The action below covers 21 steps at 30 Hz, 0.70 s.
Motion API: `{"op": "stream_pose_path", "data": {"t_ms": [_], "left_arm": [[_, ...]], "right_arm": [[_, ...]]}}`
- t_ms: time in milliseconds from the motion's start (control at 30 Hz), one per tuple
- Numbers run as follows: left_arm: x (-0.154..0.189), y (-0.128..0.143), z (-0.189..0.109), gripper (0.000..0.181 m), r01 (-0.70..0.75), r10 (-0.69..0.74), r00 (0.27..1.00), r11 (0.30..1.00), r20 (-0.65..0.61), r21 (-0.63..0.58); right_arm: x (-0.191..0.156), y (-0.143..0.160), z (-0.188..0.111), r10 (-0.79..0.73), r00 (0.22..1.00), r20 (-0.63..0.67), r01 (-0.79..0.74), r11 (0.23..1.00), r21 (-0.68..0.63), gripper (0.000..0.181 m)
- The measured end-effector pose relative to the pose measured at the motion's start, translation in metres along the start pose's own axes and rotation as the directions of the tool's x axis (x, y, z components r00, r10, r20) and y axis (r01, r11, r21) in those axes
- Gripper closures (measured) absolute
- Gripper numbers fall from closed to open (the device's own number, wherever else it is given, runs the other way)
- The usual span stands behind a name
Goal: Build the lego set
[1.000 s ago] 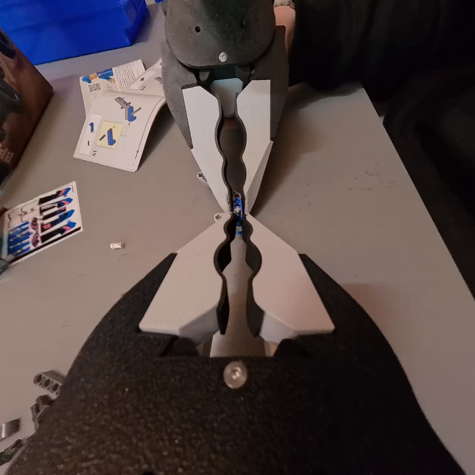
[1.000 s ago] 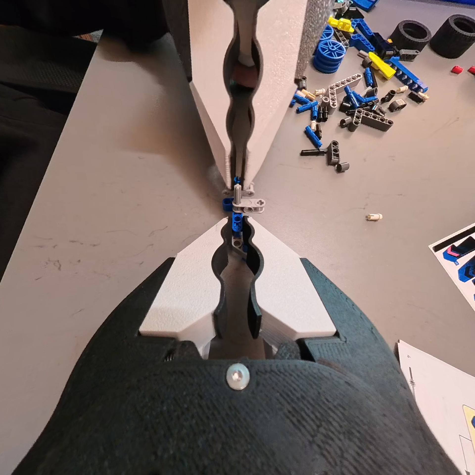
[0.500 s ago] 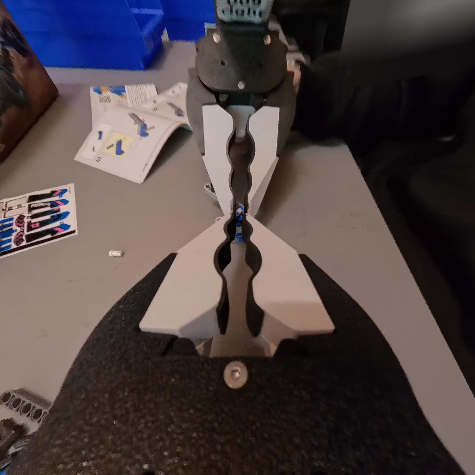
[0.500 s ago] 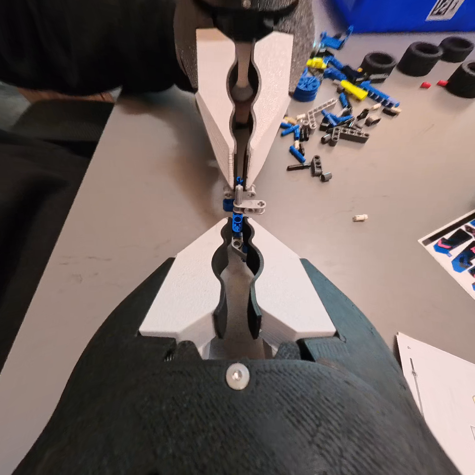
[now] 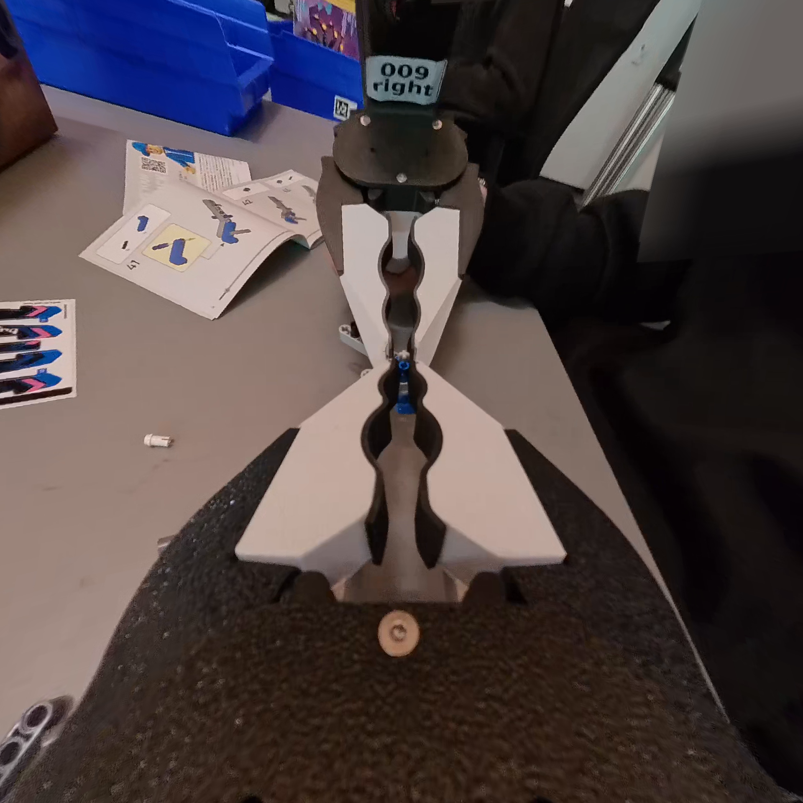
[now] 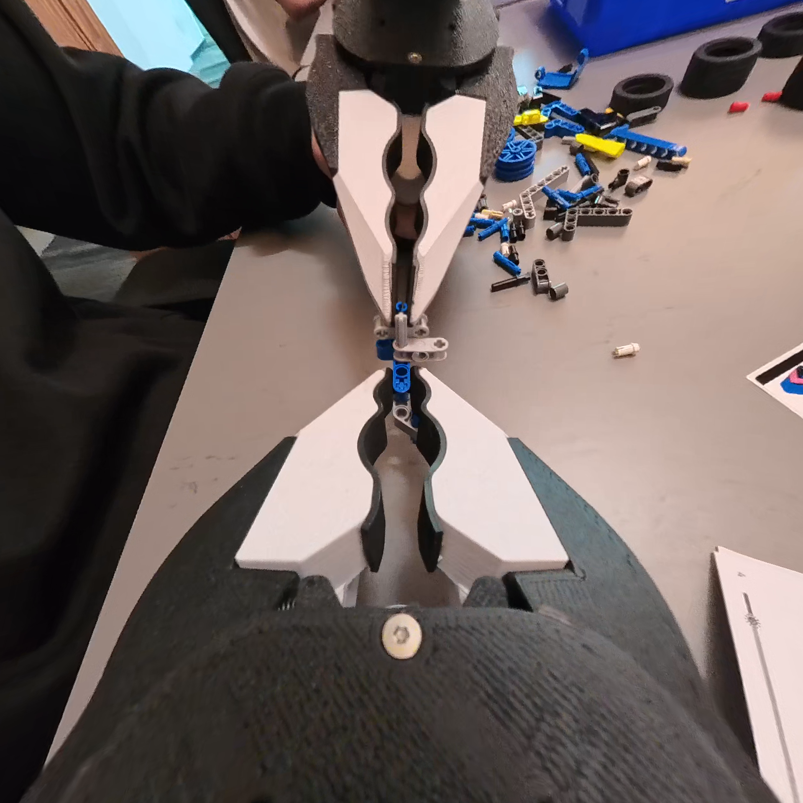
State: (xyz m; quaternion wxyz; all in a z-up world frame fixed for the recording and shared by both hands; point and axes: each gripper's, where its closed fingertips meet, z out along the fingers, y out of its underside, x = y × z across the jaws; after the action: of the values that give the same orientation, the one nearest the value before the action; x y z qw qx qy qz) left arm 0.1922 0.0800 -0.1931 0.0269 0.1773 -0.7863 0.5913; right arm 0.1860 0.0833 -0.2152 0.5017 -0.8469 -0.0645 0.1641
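Blue-grey plastic assembly [image 6: 406, 347] between wavy fingers [image 6: 330, 469]

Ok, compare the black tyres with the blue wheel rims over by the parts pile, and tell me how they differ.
The black tyres stand apart from one another along the far side of the table; the blue wheel rims sit bunched together at the near edge of the loose parts pile. The black tyres look bigger and plain; the blue wheel rims show spokes. Both are round, and neither is held by a hand-held gripper.
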Motion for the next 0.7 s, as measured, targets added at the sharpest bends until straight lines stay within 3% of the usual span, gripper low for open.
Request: {"op": "stream_pose_path", "data": {"t_ms": [233,567,700], "left_arm": [[-0.001,-0.012,-0.004,0.18,0.084,-0.081,0.996,0.992,-0.036,0.091],[0.005,-0.017,-0.006,0.18,0.039,-0.032,0.998,0.991,-0.056,0.128],[0.002,-0.018,-0.007,0.18,0.156,-0.147,0.986,0.976,-0.074,0.151]], "right_arm": [[-0.003,-0.013,-0.006,0.099,0.993,0.064,-0.105,0.99,0.098,0.176],[-0.006,-0.018,-0.008,0.151,0.981,0.121,-0.167,0.976,0.139,0.176],[-0.005,-0.019,-0.009,0.143,0.983,0.113,-0.159,0.976,0.148,0.175]]}}
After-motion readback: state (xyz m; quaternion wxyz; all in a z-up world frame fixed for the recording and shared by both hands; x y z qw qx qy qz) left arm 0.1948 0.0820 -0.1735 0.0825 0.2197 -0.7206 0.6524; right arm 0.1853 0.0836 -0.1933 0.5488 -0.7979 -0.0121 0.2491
